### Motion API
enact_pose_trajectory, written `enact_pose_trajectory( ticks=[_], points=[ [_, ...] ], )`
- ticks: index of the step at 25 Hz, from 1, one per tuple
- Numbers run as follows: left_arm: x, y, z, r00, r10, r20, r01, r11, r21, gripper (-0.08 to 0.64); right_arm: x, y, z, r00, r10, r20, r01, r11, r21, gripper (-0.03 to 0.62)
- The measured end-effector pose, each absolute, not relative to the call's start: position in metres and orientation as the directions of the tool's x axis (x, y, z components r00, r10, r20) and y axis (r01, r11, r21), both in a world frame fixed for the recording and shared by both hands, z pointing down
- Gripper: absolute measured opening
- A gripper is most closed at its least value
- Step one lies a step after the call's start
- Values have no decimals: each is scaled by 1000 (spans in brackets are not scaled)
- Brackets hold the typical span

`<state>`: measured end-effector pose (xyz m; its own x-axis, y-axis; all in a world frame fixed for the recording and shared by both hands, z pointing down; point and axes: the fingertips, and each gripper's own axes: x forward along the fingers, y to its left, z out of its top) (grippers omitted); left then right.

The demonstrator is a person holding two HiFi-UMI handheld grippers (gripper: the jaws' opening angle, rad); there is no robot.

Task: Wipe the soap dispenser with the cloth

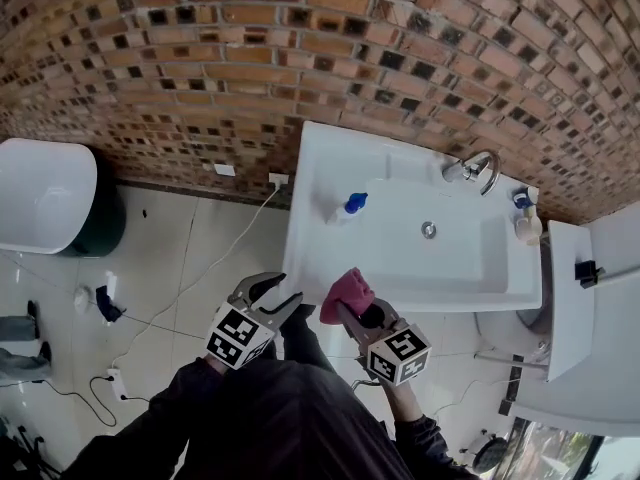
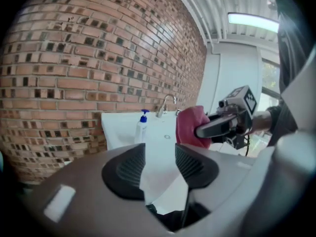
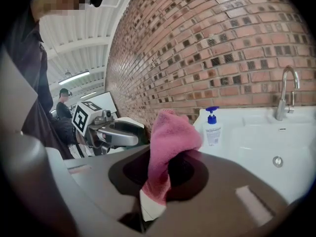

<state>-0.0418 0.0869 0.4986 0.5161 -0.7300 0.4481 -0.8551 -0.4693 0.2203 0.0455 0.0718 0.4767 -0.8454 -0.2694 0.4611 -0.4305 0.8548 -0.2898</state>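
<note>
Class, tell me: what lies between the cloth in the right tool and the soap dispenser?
Only bare white sink rim lies between the cloth and the soap dispenser; the head view shows it.

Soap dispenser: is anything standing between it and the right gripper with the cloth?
Nothing visible does. The soap dispenser stands alone on the sink, at its left rim; the right gripper, shut on the pink cloth, has open space ahead to it.

This is looking like a washroom: a white basin [image 1: 310,218] with a chrome tap [image 1: 478,168] is standing against a bare brick wall [image 1: 200,68], a soap dispenser [image 1: 345,211] is sitting on its rim, and what looks like a white toilet [image 1: 40,193] is resting on the pale tiled floor [image 1: 180,268].
</note>
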Motion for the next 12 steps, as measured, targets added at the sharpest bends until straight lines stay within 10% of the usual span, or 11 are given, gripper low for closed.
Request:
enact_pose_trajectory(
  ticks=[12],
  points=[
    [-40,121,483,531,-750,394,-847,-489,209,175,42,108,463,-827,-291,480,-430,879,-207,66]
  ],
)
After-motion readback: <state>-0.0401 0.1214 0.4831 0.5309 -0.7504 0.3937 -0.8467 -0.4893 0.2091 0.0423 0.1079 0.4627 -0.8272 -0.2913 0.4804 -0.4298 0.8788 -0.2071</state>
